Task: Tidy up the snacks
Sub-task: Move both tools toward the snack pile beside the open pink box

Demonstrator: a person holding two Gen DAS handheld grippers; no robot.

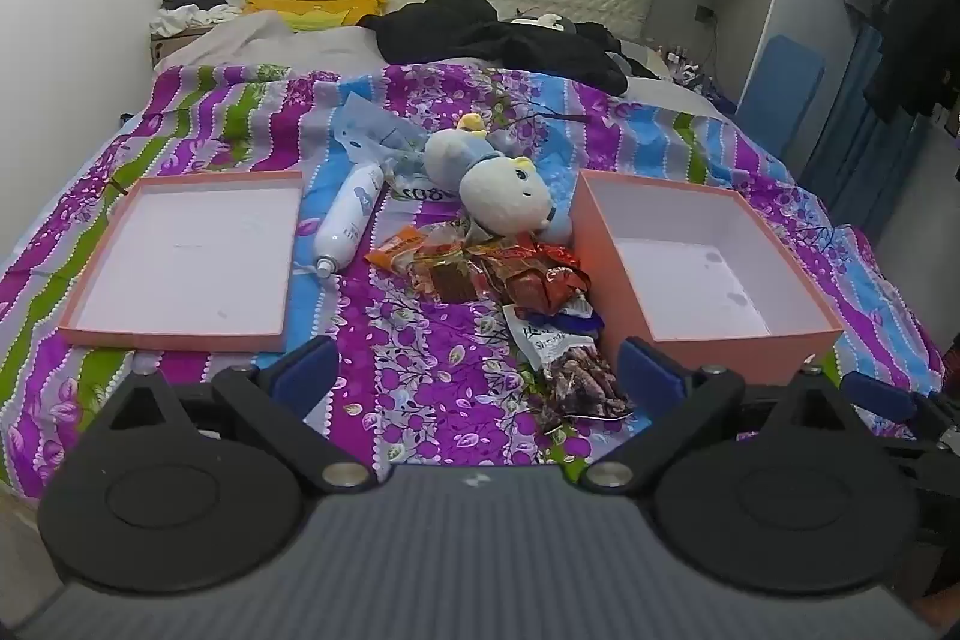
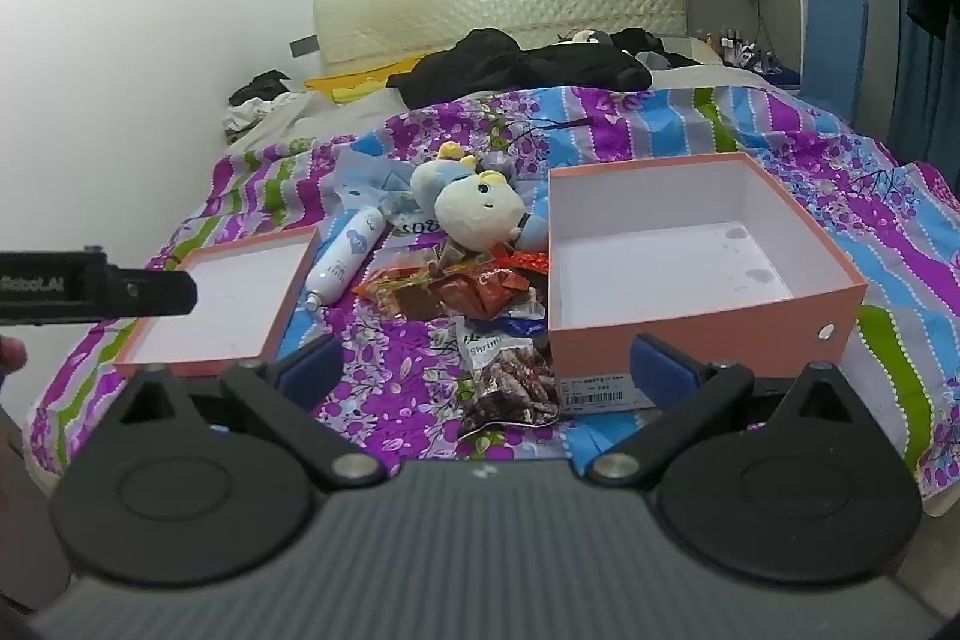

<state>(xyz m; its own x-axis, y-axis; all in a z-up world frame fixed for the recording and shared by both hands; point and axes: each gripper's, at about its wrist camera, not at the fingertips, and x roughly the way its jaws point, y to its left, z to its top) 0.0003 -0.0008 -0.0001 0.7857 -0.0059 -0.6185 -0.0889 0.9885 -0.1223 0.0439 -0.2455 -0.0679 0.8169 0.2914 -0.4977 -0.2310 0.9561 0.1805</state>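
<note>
A heap of snack packets [image 1: 480, 268] [image 2: 462, 286] in red and orange wrappers lies mid-bed, with a clear shrimp snack bag [image 1: 570, 370] [image 2: 510, 376] nearest me. An empty pink box [image 1: 744, 340] [image 2: 708, 346] stands to their right, and its shallow pink lid [image 1: 174, 337] [image 2: 198, 361] lies to their left. My left gripper [image 1: 480, 370] is open above the bedspread, short of the packets, holding nothing. My right gripper [image 2: 486, 364] is also open and empty, the shrimp bag lying between and beyond its blue pads. The left gripper's black body [image 2: 96, 286] shows at the right wrist view's left edge.
A plush toy [image 1: 504, 184] [image 2: 474, 208], a white spray bottle [image 1: 348, 220] [image 2: 348, 256] and a pale blue plastic bag [image 1: 372, 130] lie behind the snacks. Black clothes [image 1: 498, 34] sit near the headboard. A wardrobe and hanging clothes [image 1: 900, 10] stand right of the bed.
</note>
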